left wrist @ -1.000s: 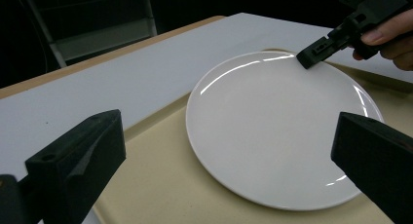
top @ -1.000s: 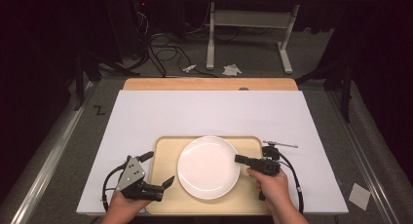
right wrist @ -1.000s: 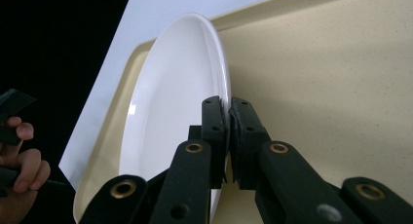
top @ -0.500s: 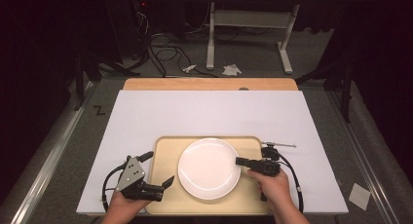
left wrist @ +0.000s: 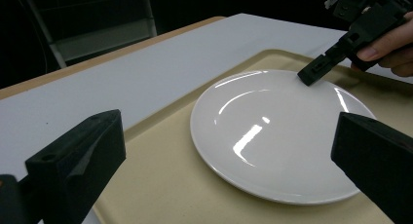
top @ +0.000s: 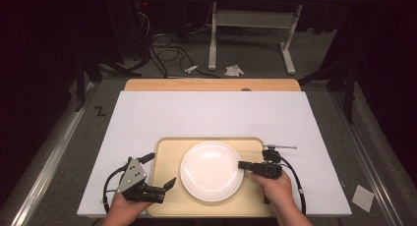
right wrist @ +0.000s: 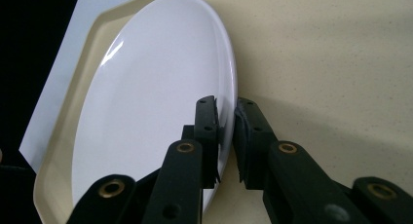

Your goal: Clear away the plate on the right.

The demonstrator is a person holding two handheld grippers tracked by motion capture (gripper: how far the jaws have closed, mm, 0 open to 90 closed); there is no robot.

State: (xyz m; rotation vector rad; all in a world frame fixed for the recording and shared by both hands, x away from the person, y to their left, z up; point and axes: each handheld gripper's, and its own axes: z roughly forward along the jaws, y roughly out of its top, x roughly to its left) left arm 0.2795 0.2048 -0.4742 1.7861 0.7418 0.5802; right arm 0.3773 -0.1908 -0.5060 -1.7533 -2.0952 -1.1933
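A white plate (top: 211, 171) lies flat on a beige tray (top: 167, 157) near the table's front edge. My right gripper (top: 241, 164) reaches in from the right. In the right gripper view the plate (right wrist: 156, 87) has its rim between the jaws of this gripper (right wrist: 226, 106), which have just been opening; a thin gap shows beside the pads. My left gripper (top: 161, 169) rests open at the tray's left side, apart from the plate. In the left gripper view its wide jaws (left wrist: 227, 129) frame the plate (left wrist: 277, 136) and tray (left wrist: 160, 185).
A white sheet (top: 211, 113) covers the table, with a wooden strip (top: 211, 84) at the far edge. A small metal rod (top: 280, 147) lies just right of the tray. Cables and a stand's legs (top: 246, 39) are on the floor behind.
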